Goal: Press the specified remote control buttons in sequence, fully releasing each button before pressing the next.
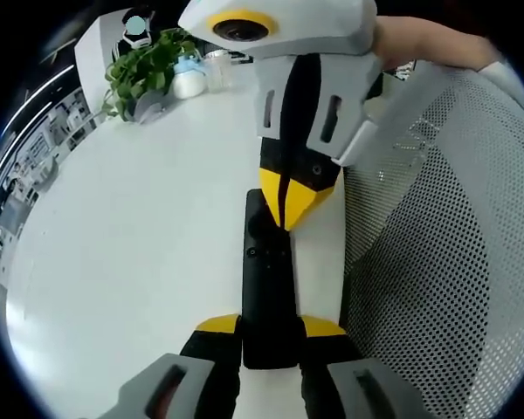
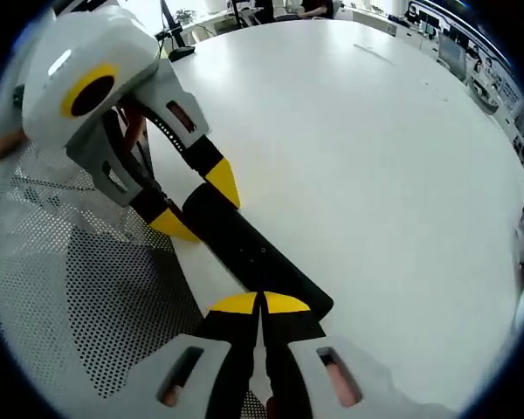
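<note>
A long black remote (image 1: 266, 279) lies above the white table (image 1: 140, 227), near its edge. My left gripper (image 1: 271, 326) is shut on the remote's near end, one yellow-tipped finger on each side. My right gripper (image 1: 288, 196) comes down from above with its jaws together, its yellow point touching the remote's upper button area. In the right gripper view, the right gripper (image 2: 262, 304) rests its shut tips on the end of the remote (image 2: 249, 244). The left gripper (image 2: 196, 205) clamps the far end there.
A grey mesh chair back (image 1: 437, 262) stands close beside the remote, also seen as the mesh chair (image 2: 70, 297). A green plant (image 1: 144, 65) and a small white bottle (image 1: 189, 81) stand at the table's far side. A hand (image 1: 428, 44) holds the right gripper.
</note>
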Motion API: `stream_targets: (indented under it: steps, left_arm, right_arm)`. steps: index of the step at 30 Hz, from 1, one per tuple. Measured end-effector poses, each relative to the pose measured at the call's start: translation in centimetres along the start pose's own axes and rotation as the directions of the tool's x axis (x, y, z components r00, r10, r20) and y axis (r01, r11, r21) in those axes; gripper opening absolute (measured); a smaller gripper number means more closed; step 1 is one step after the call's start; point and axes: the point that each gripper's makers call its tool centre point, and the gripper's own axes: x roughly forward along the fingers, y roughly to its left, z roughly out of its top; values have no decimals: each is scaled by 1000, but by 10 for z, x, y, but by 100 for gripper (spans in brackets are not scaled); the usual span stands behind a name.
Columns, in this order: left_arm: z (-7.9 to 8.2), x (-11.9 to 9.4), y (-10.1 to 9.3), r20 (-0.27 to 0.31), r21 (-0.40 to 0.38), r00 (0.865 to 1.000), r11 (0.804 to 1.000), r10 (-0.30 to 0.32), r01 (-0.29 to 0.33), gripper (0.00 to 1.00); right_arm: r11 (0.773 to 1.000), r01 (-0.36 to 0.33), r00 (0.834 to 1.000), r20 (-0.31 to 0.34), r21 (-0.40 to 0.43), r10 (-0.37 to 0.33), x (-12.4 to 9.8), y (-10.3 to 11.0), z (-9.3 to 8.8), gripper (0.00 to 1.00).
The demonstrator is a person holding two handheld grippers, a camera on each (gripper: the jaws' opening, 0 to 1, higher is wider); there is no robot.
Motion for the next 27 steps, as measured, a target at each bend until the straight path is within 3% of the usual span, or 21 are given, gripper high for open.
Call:
stream_targets:
  steps: [27]
  left_arm:
    - [0,0,0,1,1,1000,1000,-1,1,25]
  right_arm:
    - [999,-14,1000,14,45,13,0,0,0,0]
